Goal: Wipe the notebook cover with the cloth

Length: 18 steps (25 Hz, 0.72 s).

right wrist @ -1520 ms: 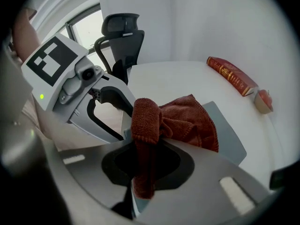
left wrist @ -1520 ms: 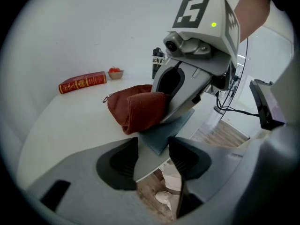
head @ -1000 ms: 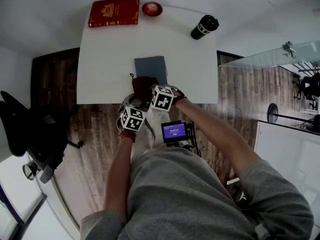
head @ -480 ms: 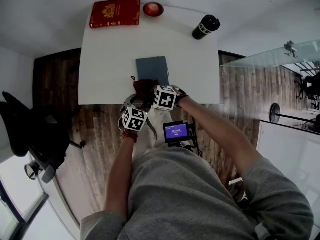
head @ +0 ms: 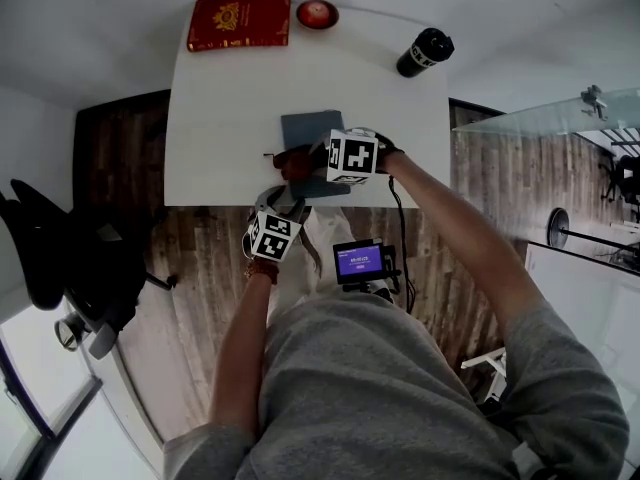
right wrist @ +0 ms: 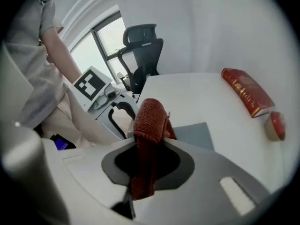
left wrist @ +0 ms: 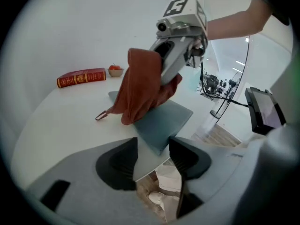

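The right hand-held gripper [right wrist: 147, 161] is clamped on a rust-red terry cloth [right wrist: 149, 121]; the cloth hangs down onto or just above the slate-grey flat notebook [left wrist: 164, 121] directly beneath it. The notebook's long axis runs away from the person on the white tabletop [head: 230, 108]; the left hand-held gripper [left wrist: 152, 156] stands wide and empty at the near edge, the farther of the two.

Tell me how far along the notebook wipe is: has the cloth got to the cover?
Done: the cloth is picked up, clamped in the right gripper. In hand: it hangs over the grey notebook, its lower edge seemingly touching the cover's left side. Left: the wiping strokes; most of the cover lies bare. The left gripper is open and empty at the table's near edge.
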Motion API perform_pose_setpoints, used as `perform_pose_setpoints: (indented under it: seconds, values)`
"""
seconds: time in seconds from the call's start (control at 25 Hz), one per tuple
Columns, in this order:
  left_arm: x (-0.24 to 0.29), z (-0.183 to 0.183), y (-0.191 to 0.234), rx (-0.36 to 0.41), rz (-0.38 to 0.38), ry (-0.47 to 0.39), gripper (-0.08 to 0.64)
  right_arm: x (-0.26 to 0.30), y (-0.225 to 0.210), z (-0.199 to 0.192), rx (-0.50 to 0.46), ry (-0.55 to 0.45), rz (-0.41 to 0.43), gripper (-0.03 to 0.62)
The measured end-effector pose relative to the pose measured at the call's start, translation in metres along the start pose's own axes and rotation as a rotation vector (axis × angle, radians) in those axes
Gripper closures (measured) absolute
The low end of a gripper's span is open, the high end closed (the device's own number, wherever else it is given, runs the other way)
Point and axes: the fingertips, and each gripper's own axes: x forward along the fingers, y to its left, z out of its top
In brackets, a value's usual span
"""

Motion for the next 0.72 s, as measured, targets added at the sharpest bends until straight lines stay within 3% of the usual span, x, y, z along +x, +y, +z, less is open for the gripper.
perform_pose_setpoints:
  seconds: [0.28, 0.56, 0.64, 0.72]
  values:
    - [-0.001, -0.001, -0.001, -0.002, 0.0, 0.006, 0.353, -0.051, -0.097, 0.013, 0.027, -0.037, -0.193, 0.535]
    - [0.001, -0.001, -0.001, 0.002, 0.009, 0.013, 0.353, -0.107, -0.181, 0.026, -0.009, -0.087, -0.564, 0.535]
    - [0.0, -0.001, -0.001, 0.004, 0.012, 0.014, 0.353, -0.099, -0.184, 0.018, -0.033, -0.054, -0.608, 0.535]
    - [0.0, -0.001, -0.002, 0.005, 0.014, 0.014, 0.353, -0.074, -0.174, 0.002, -0.041, -0.009, -0.584, 0.535]
